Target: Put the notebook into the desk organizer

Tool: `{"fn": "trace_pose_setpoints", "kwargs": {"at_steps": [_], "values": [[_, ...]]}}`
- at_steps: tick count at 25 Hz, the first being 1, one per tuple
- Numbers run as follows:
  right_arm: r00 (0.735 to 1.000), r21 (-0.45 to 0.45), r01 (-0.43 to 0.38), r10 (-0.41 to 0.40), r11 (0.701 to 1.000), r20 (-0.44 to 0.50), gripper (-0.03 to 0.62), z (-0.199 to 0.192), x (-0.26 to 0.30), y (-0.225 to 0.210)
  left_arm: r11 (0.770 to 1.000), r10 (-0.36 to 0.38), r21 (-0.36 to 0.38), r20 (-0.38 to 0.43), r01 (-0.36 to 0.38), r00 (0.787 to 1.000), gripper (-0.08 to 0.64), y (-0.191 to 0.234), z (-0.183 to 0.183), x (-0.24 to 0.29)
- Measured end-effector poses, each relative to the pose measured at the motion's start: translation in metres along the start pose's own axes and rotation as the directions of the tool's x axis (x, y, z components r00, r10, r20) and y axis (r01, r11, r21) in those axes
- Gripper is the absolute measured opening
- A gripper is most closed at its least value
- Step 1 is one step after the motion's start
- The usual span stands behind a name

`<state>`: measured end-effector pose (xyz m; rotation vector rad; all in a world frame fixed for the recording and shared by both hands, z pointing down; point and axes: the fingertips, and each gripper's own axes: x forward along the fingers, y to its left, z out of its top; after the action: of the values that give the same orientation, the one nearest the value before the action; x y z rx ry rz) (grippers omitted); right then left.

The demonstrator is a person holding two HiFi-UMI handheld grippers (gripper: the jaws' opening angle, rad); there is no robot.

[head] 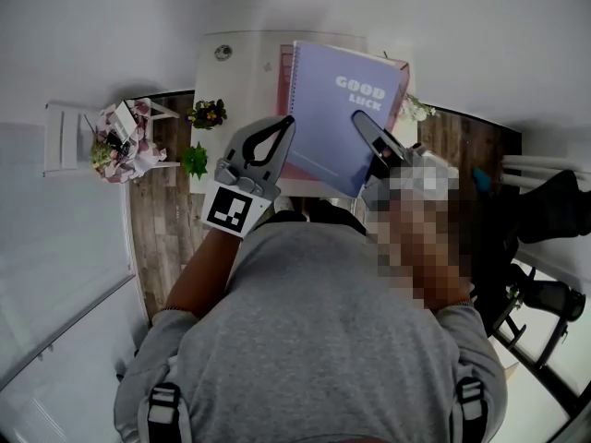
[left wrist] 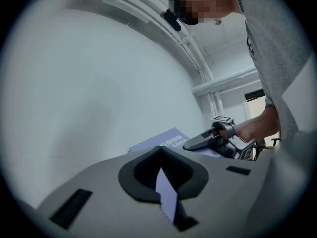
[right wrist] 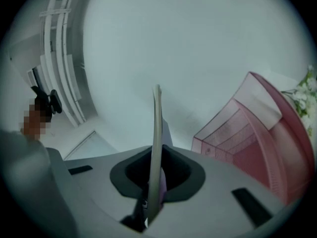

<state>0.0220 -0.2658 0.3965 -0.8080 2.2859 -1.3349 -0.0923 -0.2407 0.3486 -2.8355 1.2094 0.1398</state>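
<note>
At top centre of the head view, the left gripper [head: 283, 132] and right gripper [head: 367, 127] each clamp opposite edges of the purple spiral notebook [head: 334, 100], overlapping the pink desk organizer [right wrist: 262, 138].

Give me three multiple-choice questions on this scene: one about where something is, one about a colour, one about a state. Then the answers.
1. In the right gripper view, on which side of the notebook does the pink desk organizer show?
A. its left
B. its right
C. it is not in view

2. What colour is the notebook's cover?
A. lavender-blue
B. green
C. black

3. How is the notebook held?
A. lying flat, untouched
B. held by one gripper only
C. held by both grippers

Answers:
1 B: the pink walls fill that view's right side.
2 A: the head view shows the lavender-blue cover with white lettering.
3 C: the left gripper and the right gripper each have their fingers shut on an edge of it.
</note>
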Motion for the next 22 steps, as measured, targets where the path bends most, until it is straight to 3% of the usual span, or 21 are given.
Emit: {"fn": "trace_pose_setpoints", "kwargs": {"at_steps": [10, 22], "values": [[0.998, 0.156, 0.006, 0.005, 0.988, -0.069, 0.039, -0.008, 0.014, -0.025, 1.000, 0.004, 0.000, -0.016, -0.004, 1.000, 0.020, 0.005, -0.007, 0.012], [0.988, 0.165, 0.103, -0.082, 0.981, -0.130, 0.040, -0.013, 0.032, -0.059, 1.000, 0.009, -0.008, -0.033, -0.010, 0.999, 0.020, 0.018, -0.015, 0.023]]}}
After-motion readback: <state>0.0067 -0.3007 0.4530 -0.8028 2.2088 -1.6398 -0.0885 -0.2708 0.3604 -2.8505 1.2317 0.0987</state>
